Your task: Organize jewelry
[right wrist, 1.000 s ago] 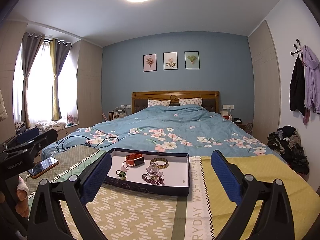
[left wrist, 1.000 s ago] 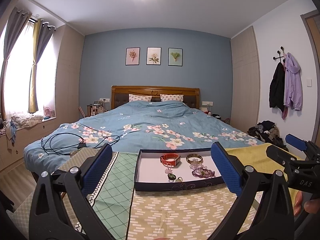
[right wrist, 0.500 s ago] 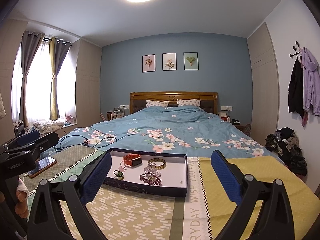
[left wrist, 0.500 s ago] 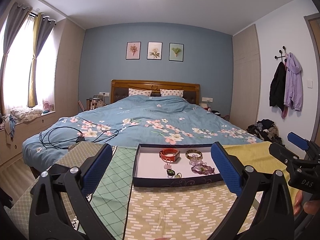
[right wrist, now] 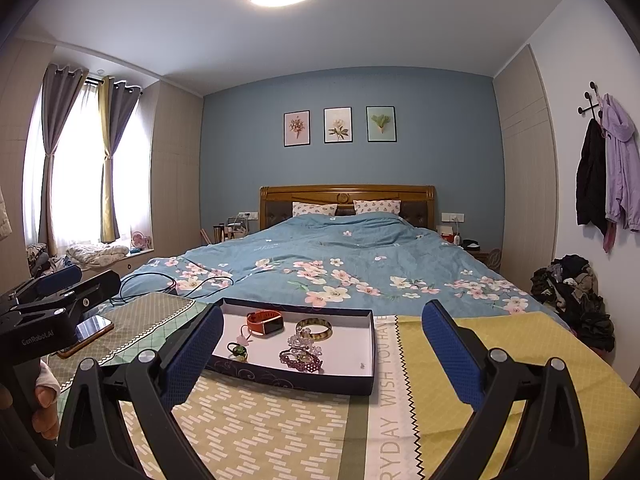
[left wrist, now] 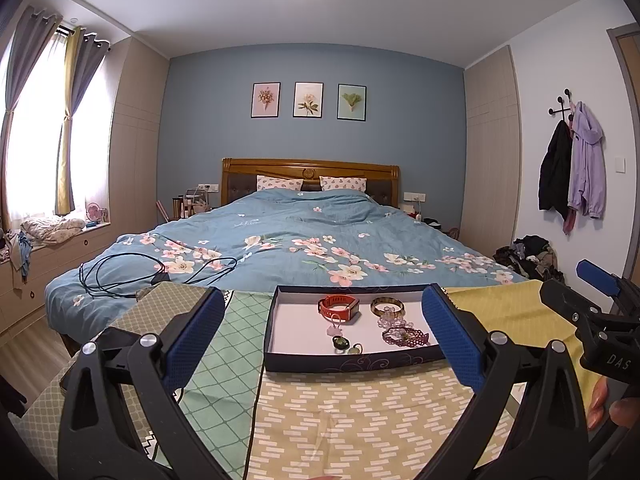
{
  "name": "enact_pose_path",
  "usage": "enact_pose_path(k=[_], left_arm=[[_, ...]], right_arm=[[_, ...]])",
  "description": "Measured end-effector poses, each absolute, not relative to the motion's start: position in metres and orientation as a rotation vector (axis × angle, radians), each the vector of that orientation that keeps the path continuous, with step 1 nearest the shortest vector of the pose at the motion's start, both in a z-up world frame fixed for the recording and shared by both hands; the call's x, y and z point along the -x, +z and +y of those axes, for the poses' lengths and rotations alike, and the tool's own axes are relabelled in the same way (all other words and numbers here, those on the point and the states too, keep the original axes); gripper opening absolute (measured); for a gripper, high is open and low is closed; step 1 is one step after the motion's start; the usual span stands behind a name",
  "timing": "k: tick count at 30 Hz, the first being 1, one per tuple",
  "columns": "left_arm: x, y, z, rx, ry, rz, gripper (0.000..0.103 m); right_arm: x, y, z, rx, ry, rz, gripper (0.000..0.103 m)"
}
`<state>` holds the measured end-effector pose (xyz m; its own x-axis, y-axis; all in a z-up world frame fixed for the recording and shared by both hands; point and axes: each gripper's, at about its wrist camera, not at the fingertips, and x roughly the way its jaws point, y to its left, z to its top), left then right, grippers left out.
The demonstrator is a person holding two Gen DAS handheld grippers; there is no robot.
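Left wrist view: my left claw (left wrist: 320,336) stands wide and empty, the tray (left wrist: 352,361) just ahead holding watch (left wrist: 338,307), bangle (left wrist: 387,305) and bead bracelet (left wrist: 405,336) together. Right claw (right wrist: 322,352) likewise wide, tray ahead-left; both held back, presumably for clearance.

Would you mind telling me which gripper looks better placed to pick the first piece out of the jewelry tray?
Probably the left gripper: the tray sits squarely between its open fingers. For the right gripper the tray lies off to the left, partly behind its left finger. Both are open and empty.
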<state>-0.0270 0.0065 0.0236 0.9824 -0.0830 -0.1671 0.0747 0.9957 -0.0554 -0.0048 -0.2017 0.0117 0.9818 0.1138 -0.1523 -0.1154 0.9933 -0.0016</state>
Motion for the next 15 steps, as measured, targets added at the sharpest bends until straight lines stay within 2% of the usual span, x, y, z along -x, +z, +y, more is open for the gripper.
enact_pose_path(k=[15], left_arm=[[0.0247, 0.0197, 0.0055, 0.046, -0.082, 0.182, 0.097]], right_arm=[[0.0059, 0.0095, -0.2025, 0.004, 0.118, 0.148, 0.096]])
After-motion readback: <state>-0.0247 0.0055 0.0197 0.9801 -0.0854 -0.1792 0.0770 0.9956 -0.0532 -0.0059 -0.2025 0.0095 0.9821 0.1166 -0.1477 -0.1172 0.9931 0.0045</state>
